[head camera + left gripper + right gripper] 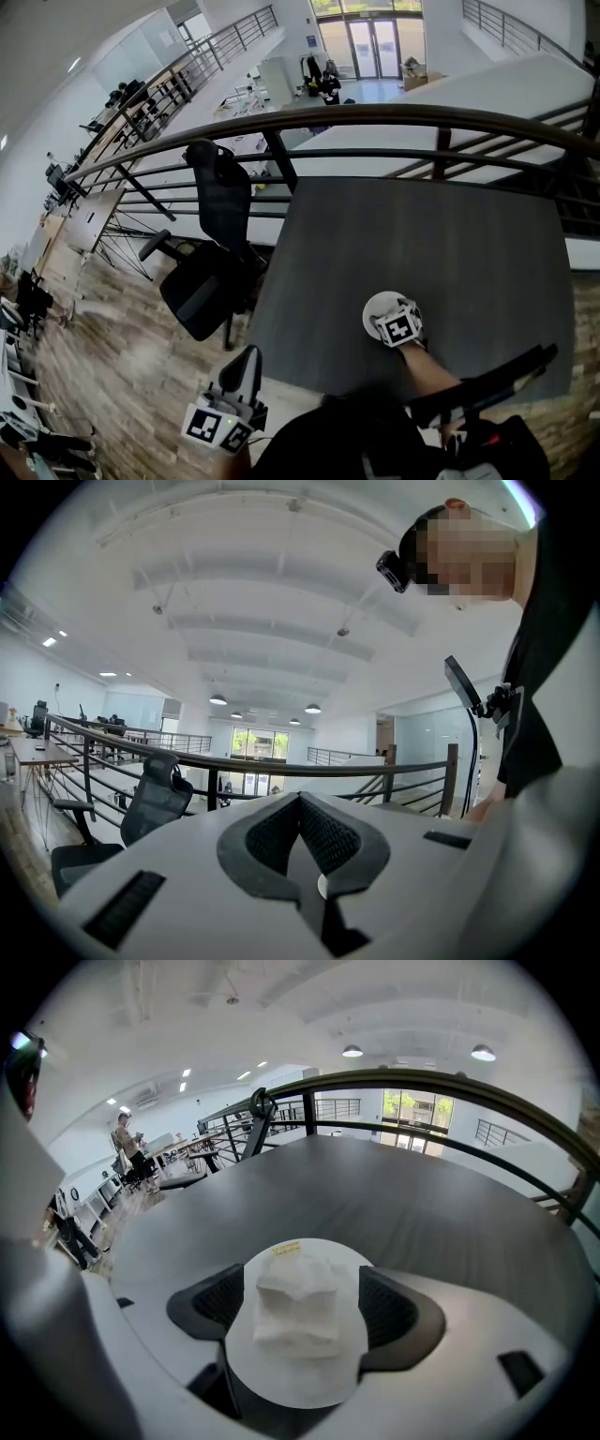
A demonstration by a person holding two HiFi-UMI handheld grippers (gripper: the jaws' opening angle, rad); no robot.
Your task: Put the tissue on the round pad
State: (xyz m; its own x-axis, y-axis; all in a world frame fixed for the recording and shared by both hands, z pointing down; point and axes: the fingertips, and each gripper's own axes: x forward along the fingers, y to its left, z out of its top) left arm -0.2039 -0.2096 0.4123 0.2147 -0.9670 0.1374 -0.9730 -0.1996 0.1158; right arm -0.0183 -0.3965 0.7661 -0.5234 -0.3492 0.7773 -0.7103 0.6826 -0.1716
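White tissue (298, 1302), folded into a rough square wad, soft and rumpled, with a dent across its top and ragged edges. Lying near the middle of the round pad (281, 1382), slightly toward the far side. Flat, matte, pale disc, smooth, with a small yellow label (286, 1250) at its far rim. Resting on the dark grey tabletop (394, 1194), finely streaked like wood grain, close to the near edge.

Right claw (305, 1305) spread wide over the pad, tilted steeply down, one black pad on each side of the tissue and clear of it; pinching nothing. Pads ribbed in a fine grid, set in smooth pale grey shells.

Left claw (301, 801) pressed together at the tips, holding nothing, pointed out nearly level, away from the tabletop. Same black grid-textured pads, curved like a beak.

Beyond the tabletop, a dark rounded metal railing (375, 116) with slanted bars. To the left, a black mesh-backed office chair (211, 272) on a pale wood-plank floor (112, 356).
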